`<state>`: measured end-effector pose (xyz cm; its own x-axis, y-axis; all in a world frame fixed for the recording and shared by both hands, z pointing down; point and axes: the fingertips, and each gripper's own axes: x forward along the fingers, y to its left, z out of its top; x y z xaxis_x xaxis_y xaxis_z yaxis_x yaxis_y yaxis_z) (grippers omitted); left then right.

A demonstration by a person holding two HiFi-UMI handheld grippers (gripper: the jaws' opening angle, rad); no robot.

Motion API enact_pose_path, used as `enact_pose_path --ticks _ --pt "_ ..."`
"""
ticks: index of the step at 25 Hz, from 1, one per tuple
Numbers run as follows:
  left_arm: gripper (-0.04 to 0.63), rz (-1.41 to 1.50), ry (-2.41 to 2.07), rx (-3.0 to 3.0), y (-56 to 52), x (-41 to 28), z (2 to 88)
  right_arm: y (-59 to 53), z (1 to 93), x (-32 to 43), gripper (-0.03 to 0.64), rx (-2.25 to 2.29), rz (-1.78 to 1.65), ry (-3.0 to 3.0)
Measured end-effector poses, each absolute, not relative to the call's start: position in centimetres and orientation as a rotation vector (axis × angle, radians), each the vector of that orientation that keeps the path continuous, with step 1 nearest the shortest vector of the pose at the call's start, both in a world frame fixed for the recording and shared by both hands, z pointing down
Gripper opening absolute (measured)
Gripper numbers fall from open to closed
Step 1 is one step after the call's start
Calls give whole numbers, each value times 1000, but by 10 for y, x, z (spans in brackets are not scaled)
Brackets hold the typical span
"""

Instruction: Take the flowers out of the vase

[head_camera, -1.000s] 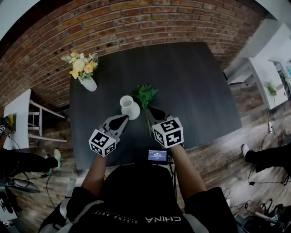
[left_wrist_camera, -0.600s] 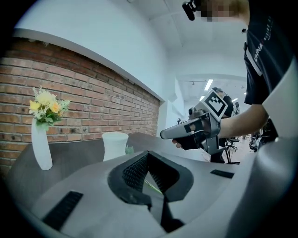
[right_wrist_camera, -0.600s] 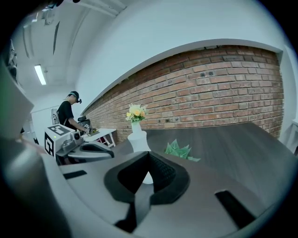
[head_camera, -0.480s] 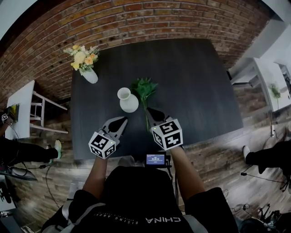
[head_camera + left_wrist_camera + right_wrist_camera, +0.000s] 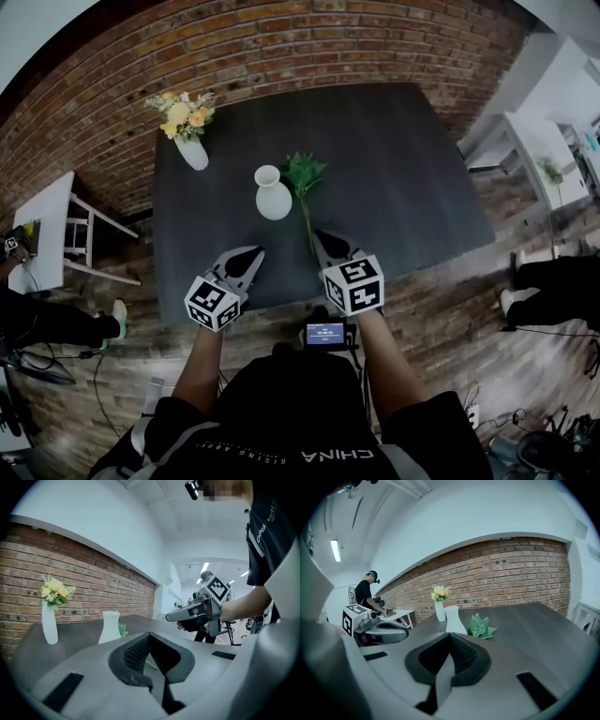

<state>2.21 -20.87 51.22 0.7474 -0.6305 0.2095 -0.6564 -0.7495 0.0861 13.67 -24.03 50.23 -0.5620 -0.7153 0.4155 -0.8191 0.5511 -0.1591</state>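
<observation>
Flowers show in two places on the dark table (image 5: 403, 169), both placed here against the squat white vase (image 5: 273, 195). The left gripper (image 5: 253, 253) and right gripper (image 5: 321, 236) hover on the person's side of that vase, each with jaws pressed together on nothing. Well left of it and farther back, a slim white vase (image 5: 192, 153) holds a yellow and orange bouquet (image 5: 183, 111). Just right of it lies a green leafy sprig (image 5: 304, 175), its stem flat on the table.
</observation>
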Motion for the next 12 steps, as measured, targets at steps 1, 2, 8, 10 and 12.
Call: enact_pose_path --ticks 1,2,8,10,12 --pt "3 242 -1028 2795 -200 18 510 -231 501 134 6 1284 480 -2482" --pt "3 235 -1024 2799 -190 14 509 -222 500 131 6 1298 474 -2476" --pt "3 226 -1013 2778 -135 -11 517 -164 503 114 6 1337 484 -2444" --pt "3 230 -1009 2770 -124 -14 520 -150 504 114 6 1352 492 -2435" --pt "3 229 -1017 2764 -116 -16 522 -141 502 117 6 1365 488 -2433"
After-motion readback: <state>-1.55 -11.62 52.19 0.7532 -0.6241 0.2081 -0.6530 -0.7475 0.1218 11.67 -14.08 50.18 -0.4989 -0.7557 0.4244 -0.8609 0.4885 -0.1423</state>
